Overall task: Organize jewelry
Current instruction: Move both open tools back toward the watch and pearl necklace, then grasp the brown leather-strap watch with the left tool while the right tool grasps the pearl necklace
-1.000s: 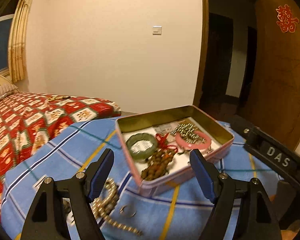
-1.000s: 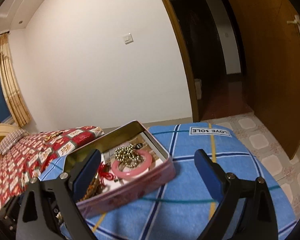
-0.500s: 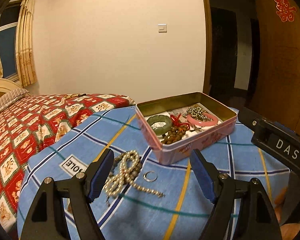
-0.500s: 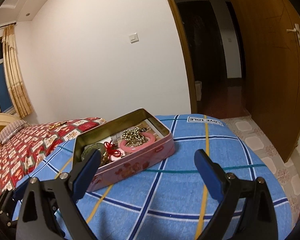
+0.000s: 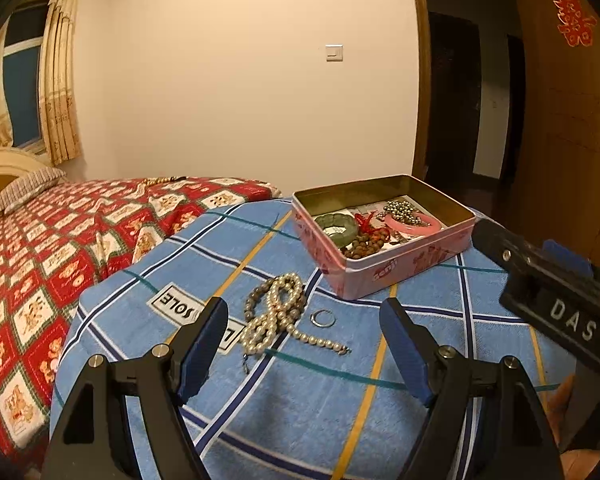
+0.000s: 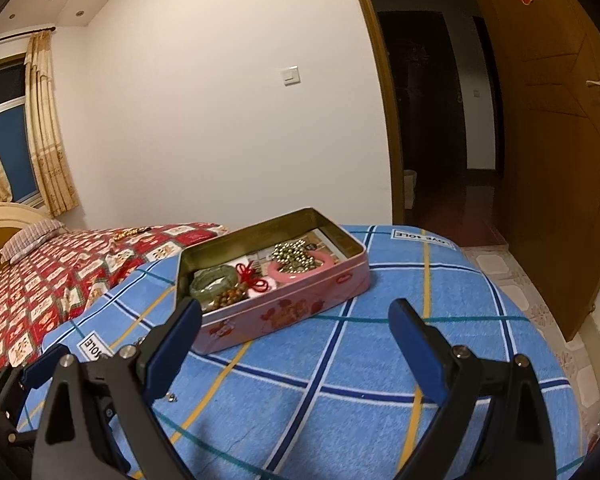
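Both pairs of tongs have pulled back from the tin, so the loose pieces on the blue checked cloth now show in full. My left tongs (image 5: 304, 344) stand wide with nothing between them, and my right tongs (image 6: 296, 340) stand just as wide and empty. The pearl necklace (image 5: 278, 314) lies coiled on the cloth just ahead of the left tongs, a small silver ring (image 5: 323, 317) just beside it, both near the pink tin (image 5: 384, 270). Inside the tin sit a green bangle (image 5: 336, 228), a pink bangle (image 5: 414, 222), brown beads and a red knot. I judge the necklace light, limp and slippery: it should drape, so I'd pinch the thick bunched coil, not the trailing tail. That ring looks hard, thin and flat on soft cloth, likely tricky to nip. Writing: "SOLE" on the cloth's label (image 5: 180, 308), "LOVE SOLE" on another at the far edge, "DAS" on the right device.
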Demonstrator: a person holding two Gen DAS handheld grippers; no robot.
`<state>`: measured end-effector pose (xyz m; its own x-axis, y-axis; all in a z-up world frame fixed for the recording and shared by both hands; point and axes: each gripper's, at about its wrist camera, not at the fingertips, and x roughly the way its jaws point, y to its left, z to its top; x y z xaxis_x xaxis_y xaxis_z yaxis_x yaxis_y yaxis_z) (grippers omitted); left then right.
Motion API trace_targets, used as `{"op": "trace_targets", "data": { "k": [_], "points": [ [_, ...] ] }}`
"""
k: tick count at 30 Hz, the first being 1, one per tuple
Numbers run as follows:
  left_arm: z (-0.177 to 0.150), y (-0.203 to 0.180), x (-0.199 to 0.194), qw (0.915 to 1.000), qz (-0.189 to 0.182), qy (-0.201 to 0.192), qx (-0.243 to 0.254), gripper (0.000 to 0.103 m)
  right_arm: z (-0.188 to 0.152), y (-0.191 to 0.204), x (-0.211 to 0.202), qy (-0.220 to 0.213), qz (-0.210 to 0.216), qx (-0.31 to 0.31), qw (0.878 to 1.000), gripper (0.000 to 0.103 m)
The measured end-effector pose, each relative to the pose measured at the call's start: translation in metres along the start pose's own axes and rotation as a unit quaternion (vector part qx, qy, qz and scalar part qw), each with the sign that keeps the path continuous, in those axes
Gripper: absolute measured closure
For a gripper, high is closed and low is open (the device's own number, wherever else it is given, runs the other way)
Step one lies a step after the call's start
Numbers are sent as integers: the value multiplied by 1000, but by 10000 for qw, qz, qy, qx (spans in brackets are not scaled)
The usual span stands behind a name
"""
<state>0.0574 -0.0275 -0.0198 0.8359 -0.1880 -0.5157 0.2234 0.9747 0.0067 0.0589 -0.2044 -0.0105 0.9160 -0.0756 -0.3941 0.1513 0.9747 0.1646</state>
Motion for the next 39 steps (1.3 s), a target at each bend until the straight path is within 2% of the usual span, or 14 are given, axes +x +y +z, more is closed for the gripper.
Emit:
{"op": "trace_targets", "data": {
  "k": [10,13,17,20,24,27,29,31,34,37,39],
  "points": [
    [-3,24,-15,9987,-316,131,-390,25,-7,14,-9,-28,181,-268,9995,6],
    [-7,39,-24,9997,-34,91,-206,25,-9,18,-10,21,304,-342,9990,6],
    [-14,72,-25,9991,227,289,-204,25,-11,24,-9,132,497,-444,9977,9],
    [-16,98,-21,9976,159,459,-497,25,-14,31,-7,244,645,-533,9962,16],
    [-18,115,-14,9954,182,690,-640,25,-19,41,-5,423,809,-698,9934,24],
    [-20,118,0,9919,-10,1051,-709,25,-22,47,-6,469,886,-815,9916,27],
    [-20,112,13,9901,-25,1277,-580,25,-22,49,-5,485,909,-853,9910,27],
    [-17,106,20,9902,-120,1311,-472,25,-23,50,-5,509,929,-868,9906,27],
    [-12,100,32,9900,-75,1373,-314,26,-23,50,-4,532,953,-836,9905,27],
    [-13,93,50,9844,27,1751,-157,30,-24,49,-4,553,957,-812,9906,27],
    [-16,92,55,9813,56,1920,-124,43,-23,49,-3,571,969,-807,9904,27]
  ]
}}
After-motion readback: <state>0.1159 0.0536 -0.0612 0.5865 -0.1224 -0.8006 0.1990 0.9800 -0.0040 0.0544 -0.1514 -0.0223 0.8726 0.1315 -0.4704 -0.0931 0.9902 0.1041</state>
